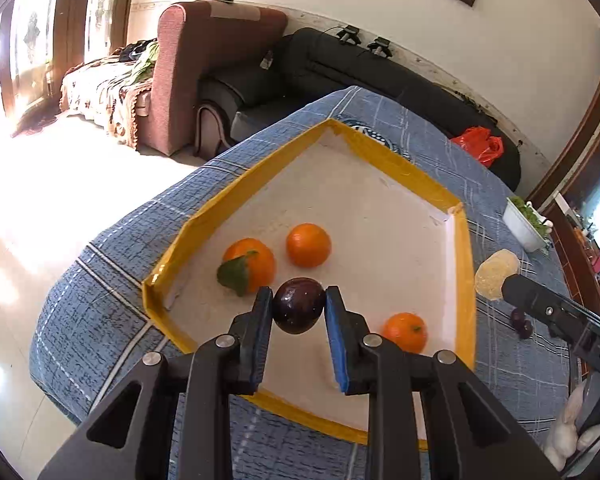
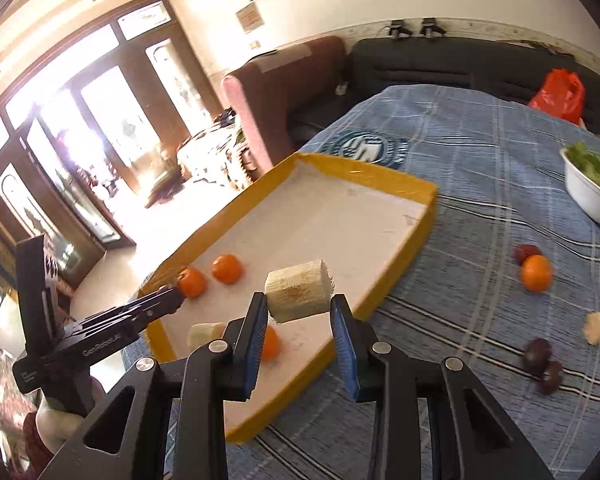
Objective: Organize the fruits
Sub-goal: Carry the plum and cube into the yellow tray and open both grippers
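My left gripper (image 1: 299, 312) is shut on a dark purple plum (image 1: 299, 310) and holds it over the near end of the yellow-rimmed tray (image 1: 396, 168). Three oranges lie in the tray: one with a leaf (image 1: 249, 265), one beside it (image 1: 308, 245), one near the right rim (image 1: 405, 332). My right gripper (image 2: 300, 312) is shut on a pale cut piece of sugarcane (image 2: 298, 291) above the tray (image 2: 424, 190). Another pale piece (image 2: 205, 334) lies in the tray's near corner. The right gripper with its piece also shows in the left wrist view (image 1: 497, 274).
On the blue checked cloth (image 2: 480, 152) right of the tray lie an orange (image 2: 536, 273), several dark plums (image 2: 538, 354) and a pale piece (image 2: 596, 327). A white bowl of greens (image 2: 592, 192) stands far right. A red bag (image 2: 559, 94) lies on the dark sofa behind.
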### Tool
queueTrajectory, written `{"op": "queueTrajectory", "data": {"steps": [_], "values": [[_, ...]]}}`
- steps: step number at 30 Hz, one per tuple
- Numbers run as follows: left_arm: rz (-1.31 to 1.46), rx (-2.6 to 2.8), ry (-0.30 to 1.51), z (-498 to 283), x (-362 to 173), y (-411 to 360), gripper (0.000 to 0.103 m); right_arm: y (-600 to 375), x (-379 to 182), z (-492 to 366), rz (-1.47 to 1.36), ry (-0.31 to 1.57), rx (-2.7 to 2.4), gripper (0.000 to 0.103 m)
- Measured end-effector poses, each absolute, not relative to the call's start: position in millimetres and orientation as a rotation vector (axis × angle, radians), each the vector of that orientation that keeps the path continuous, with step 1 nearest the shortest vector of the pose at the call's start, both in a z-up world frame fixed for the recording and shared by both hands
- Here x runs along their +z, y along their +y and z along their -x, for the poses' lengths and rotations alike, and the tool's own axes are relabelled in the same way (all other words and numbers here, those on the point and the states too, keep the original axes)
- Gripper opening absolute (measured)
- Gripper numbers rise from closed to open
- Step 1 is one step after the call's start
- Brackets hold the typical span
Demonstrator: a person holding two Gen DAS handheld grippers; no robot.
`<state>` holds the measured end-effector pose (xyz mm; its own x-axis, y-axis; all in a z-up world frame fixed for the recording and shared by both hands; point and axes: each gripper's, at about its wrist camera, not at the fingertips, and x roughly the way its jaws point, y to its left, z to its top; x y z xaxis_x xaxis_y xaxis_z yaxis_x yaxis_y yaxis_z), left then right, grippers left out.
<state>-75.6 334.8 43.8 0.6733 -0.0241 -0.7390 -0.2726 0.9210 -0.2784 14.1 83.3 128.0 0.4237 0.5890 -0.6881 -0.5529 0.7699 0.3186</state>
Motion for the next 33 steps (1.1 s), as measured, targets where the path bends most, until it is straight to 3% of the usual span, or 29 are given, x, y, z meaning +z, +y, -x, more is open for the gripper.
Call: {"op": "queueTrajectory", "data": {"steps": [8, 11, 14, 18, 25, 33], "values": [[0.465, 0.182, 0.82, 81, 39, 370, 0.028, 175, 95, -16, 0.156, 0.911, 0.738, 0.036], [0.499, 0.184, 0.785, 92, 46, 376, 0.044, 188, 81, -21, 0.183, 0.936, 0.73, 0.037], [0.515, 0.192, 0.746, 103, 56, 380, 0.051, 198, 71, -18, 0.196, 0.959, 0.742, 0.038], [0.524, 0.184, 0.718, 112, 68, 376, 0.066, 192, 74, -11, 0.16, 0.953, 0.755, 0.048], [0.51, 0.12, 0.69, 120, 94, 340, 0.075, 113, 111, -2, -0.02, 0.868, 0.673, 0.053], [0.425, -0.033, 0.728, 107, 92, 257, 0.077, -86, 126, 1, -0.169, 0.801, 0.323, 0.058]]}}
